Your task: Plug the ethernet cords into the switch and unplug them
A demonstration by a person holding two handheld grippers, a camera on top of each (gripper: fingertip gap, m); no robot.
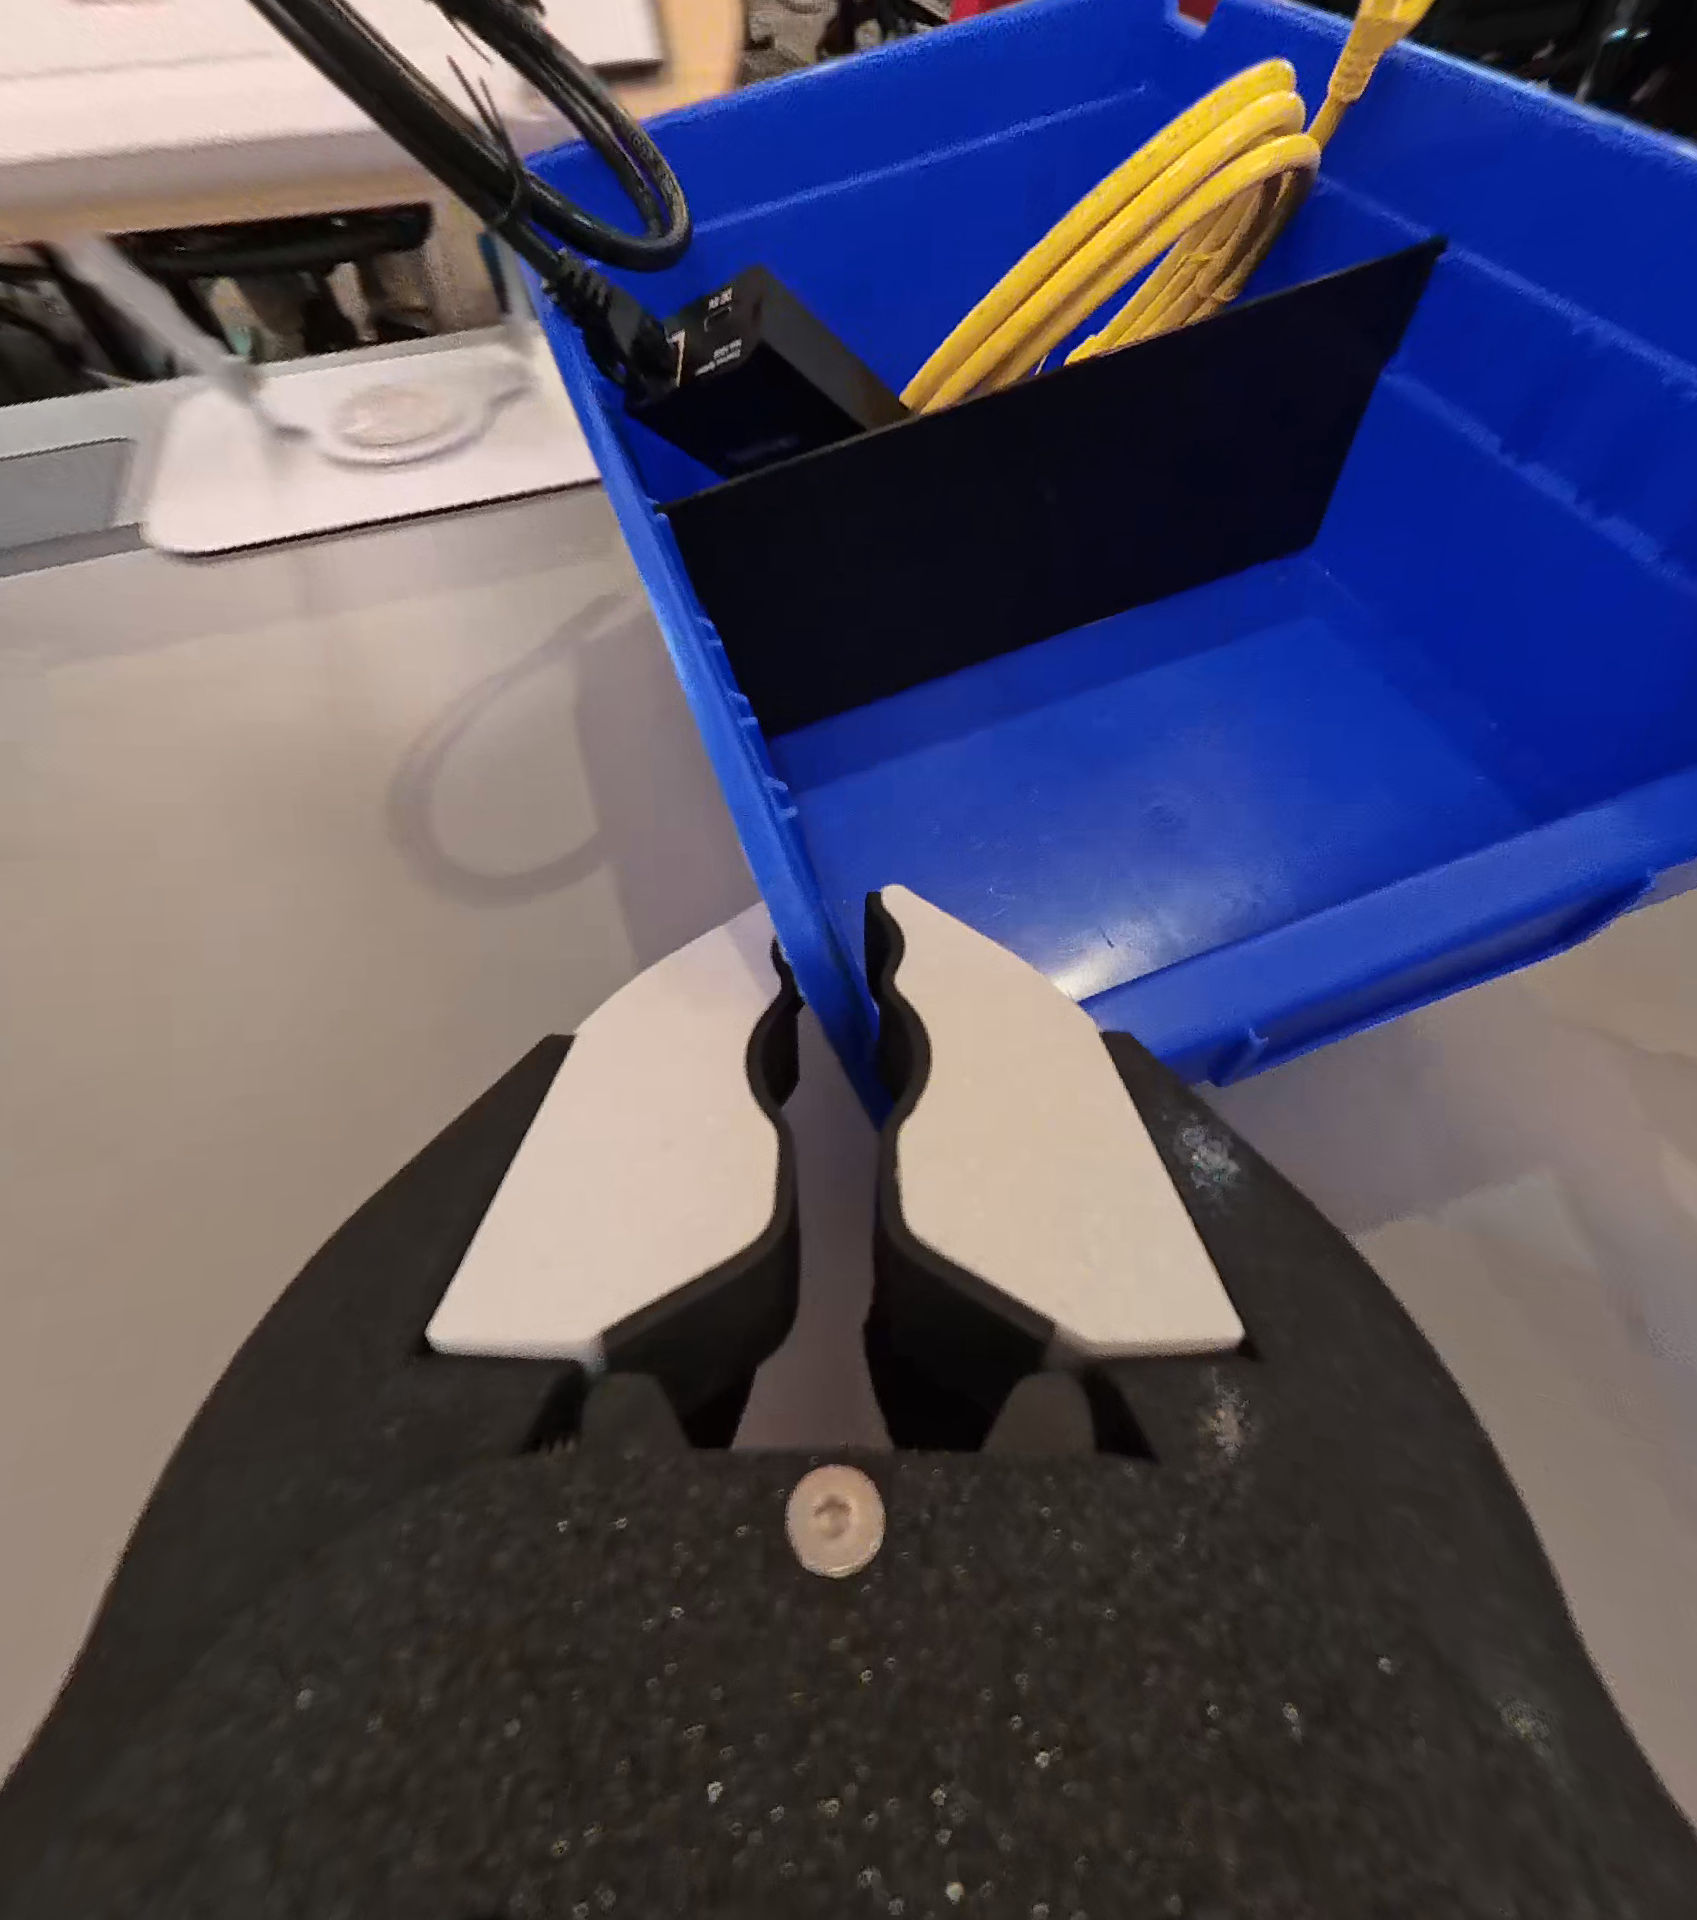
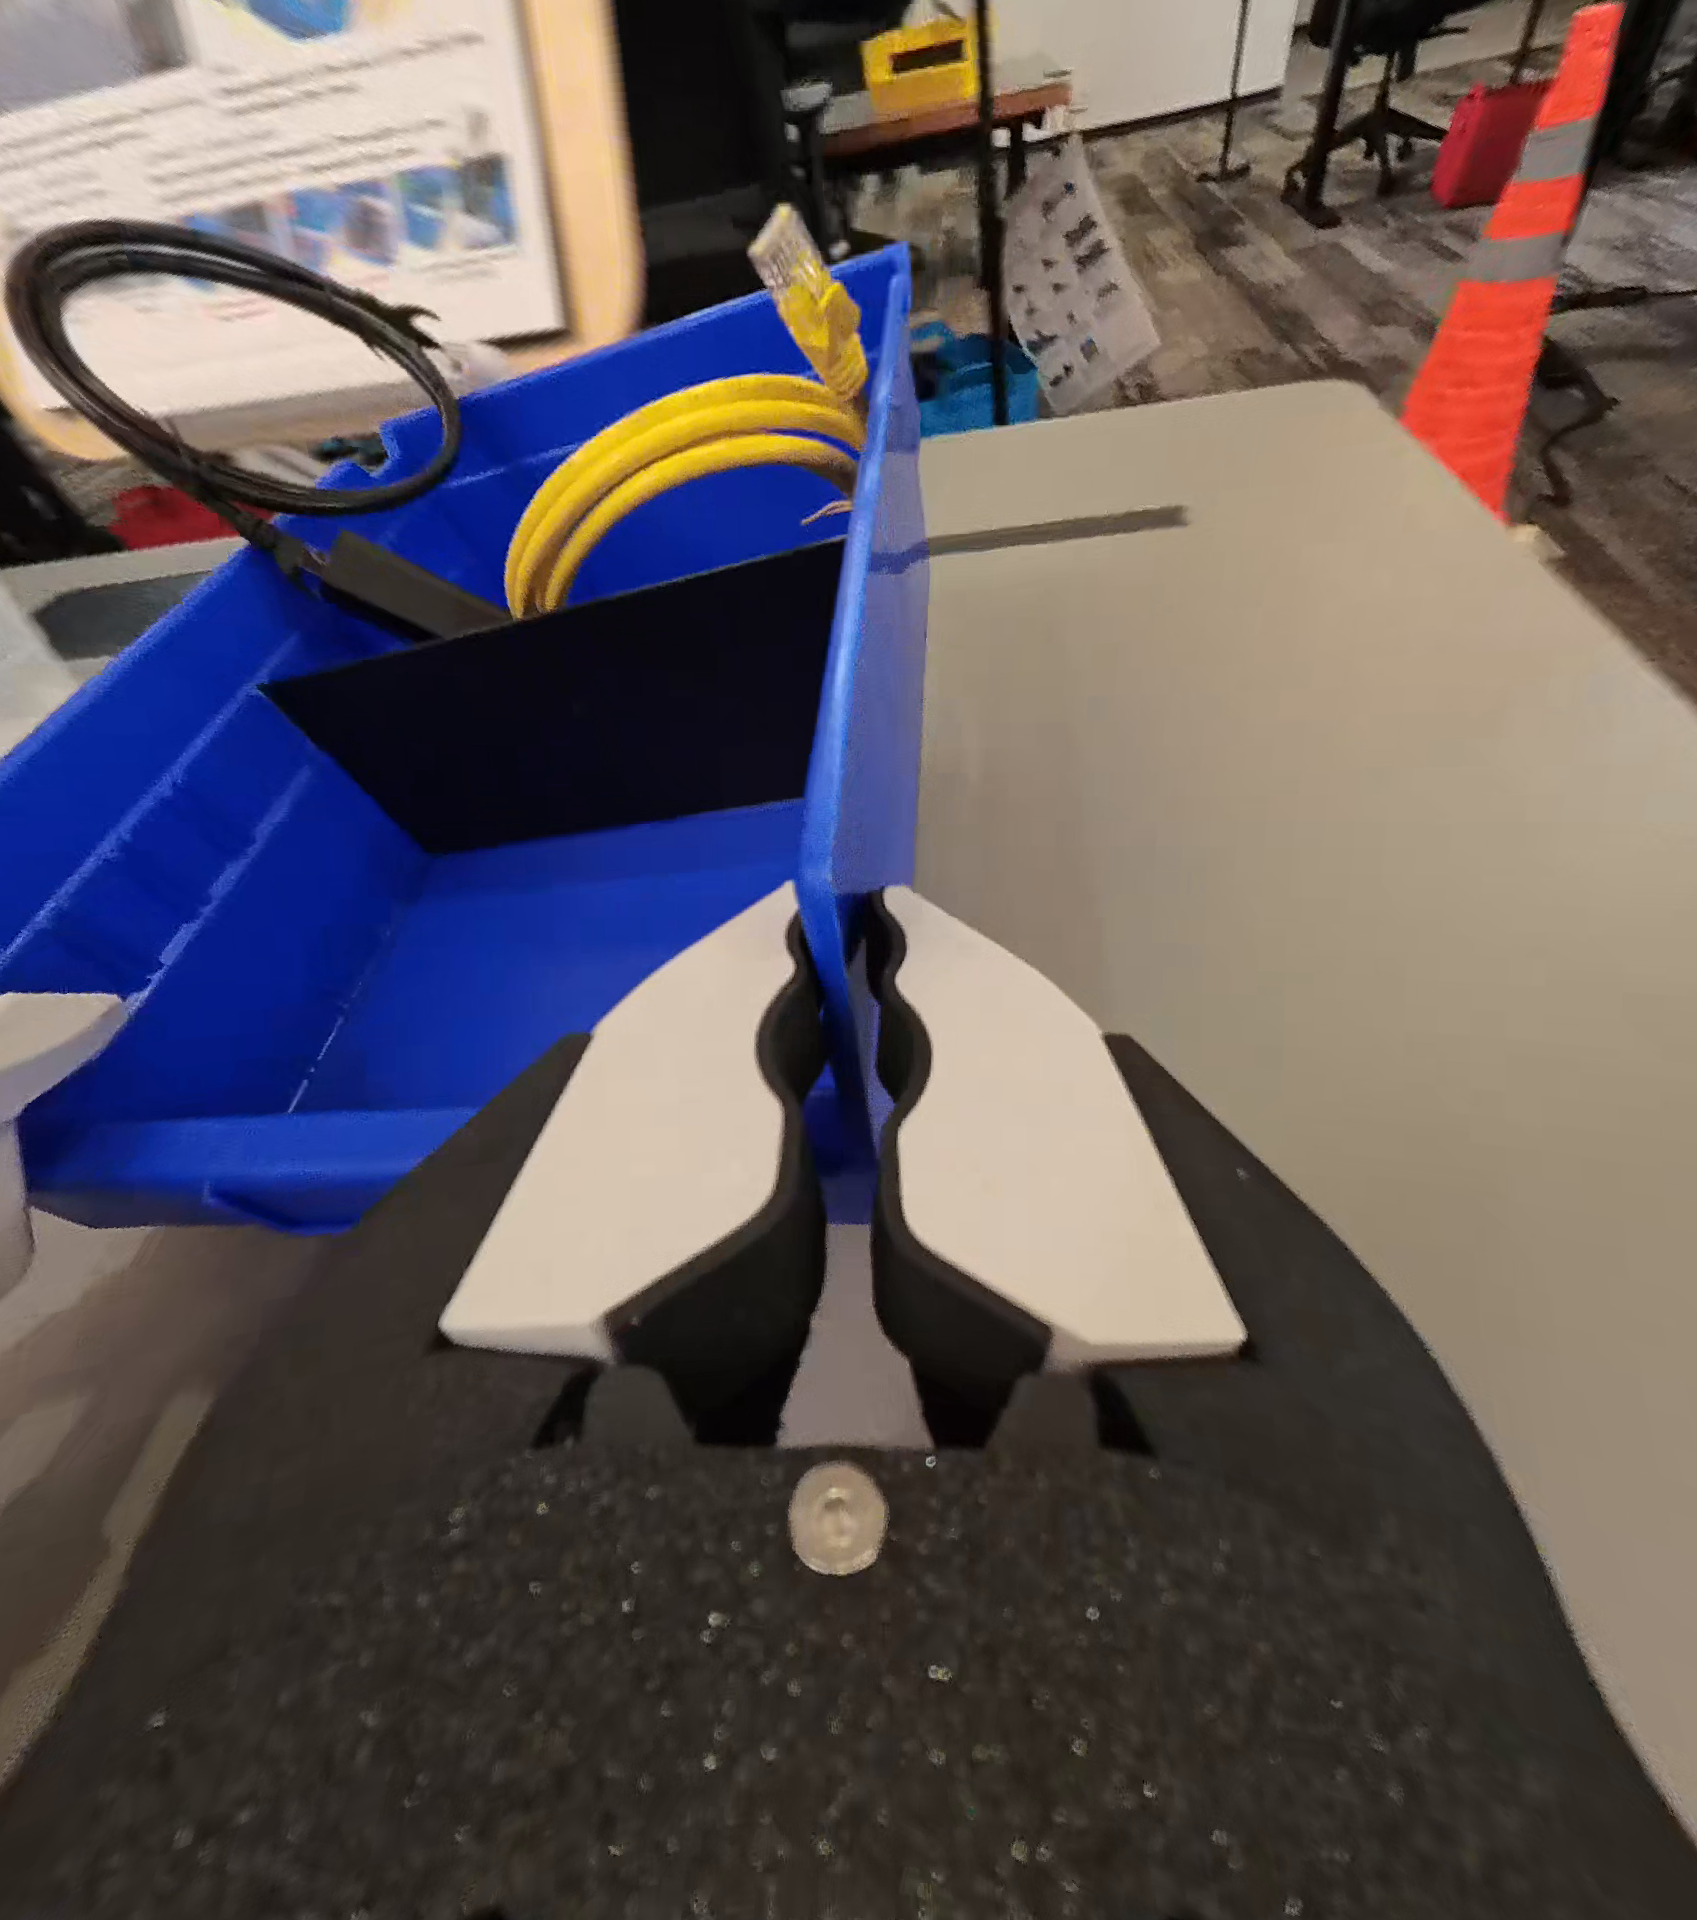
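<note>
Both grippers clamp opposite side walls of the blue plastic bin (image 1: 1239, 831): left gripper (image 1: 839, 997), right gripper (image 2: 849, 987). Black switch box (image 1: 771, 384) and coiled yellow ethernet cord (image 1: 1166, 229) lie ahead, beyond the black divider (image 1: 1031, 540).

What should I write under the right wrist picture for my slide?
Right hand-held gripper clamps the side wall of a blue bin holding a yellow cable and a black box behind a black divider.

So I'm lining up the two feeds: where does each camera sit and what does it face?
Left wrist view: on the left gripper, shut on the blue bin's left wall, facing the switch.
Right wrist view: on the right gripper, clamping the right wall.
Shared: bin, black divider, yellow cord.
</note>
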